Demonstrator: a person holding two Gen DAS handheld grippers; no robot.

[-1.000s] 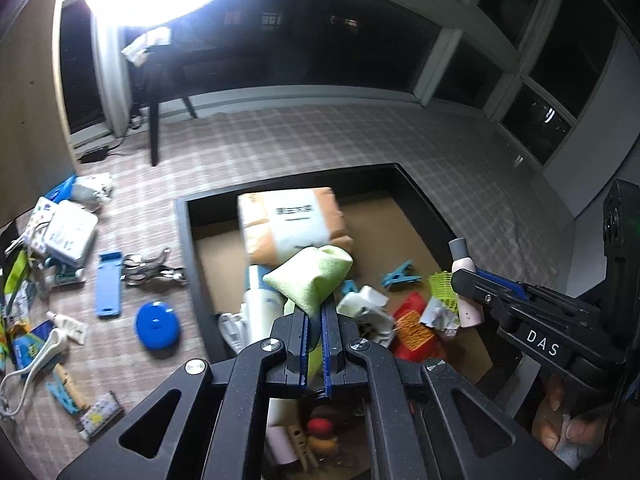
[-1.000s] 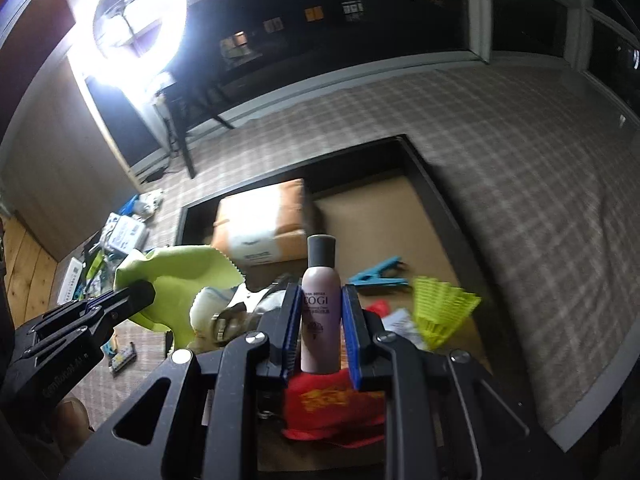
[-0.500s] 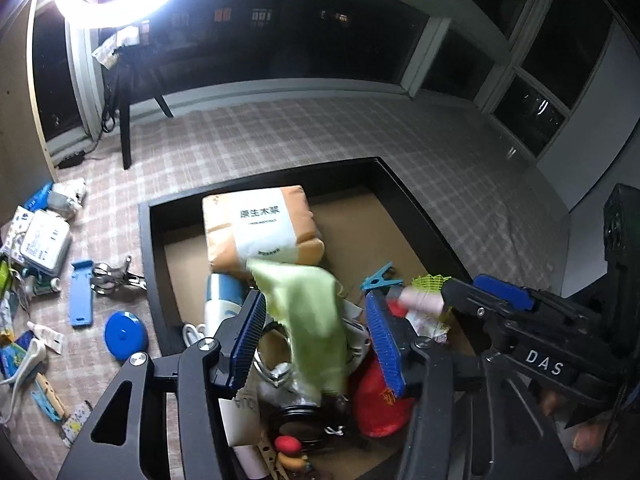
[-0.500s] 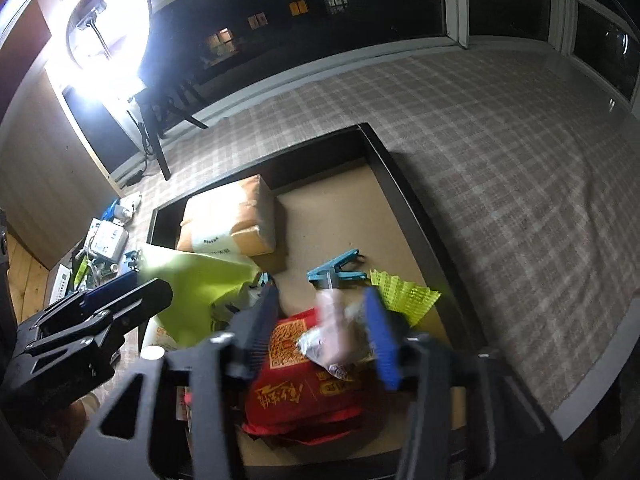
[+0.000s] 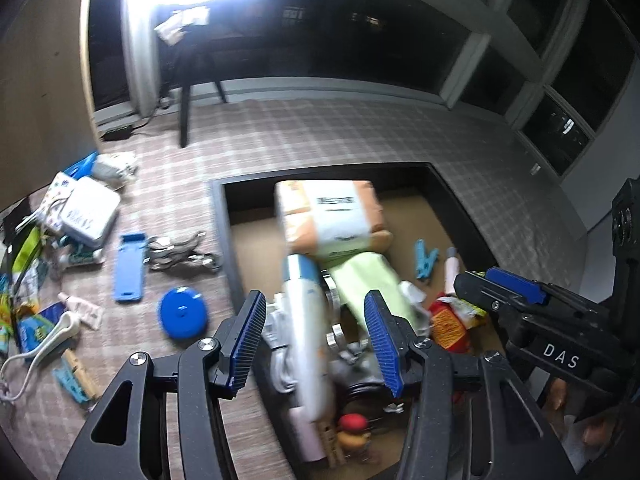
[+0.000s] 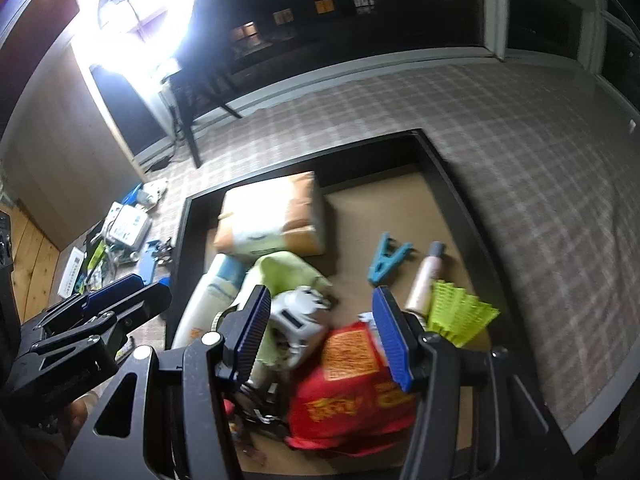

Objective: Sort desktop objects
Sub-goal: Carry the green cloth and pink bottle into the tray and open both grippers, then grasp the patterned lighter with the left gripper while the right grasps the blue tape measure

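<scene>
A black box with a brown floor holds the sorted things. My left gripper hangs open above its near left part. The green cloth lies loose in the box below, against the orange tissue pack. My right gripper is open too, over a white item and a red packet. The pink bottle lies on its side on the box floor, between a blue clothes peg and a yellow-green shuttlecock. Each gripper shows in the other's view: the right gripper, the left gripper.
Loose items lie on the checked tablecloth left of the box: a blue round tape measure, a blue flat piece, metal clips, a white box, tubes and packets. A ring light on a stand glares at the back.
Both grippers have opened. The green cloth dropped out of the left one into the box. The pink bottle fell from the right one and now lies flat by the peg.
</scene>
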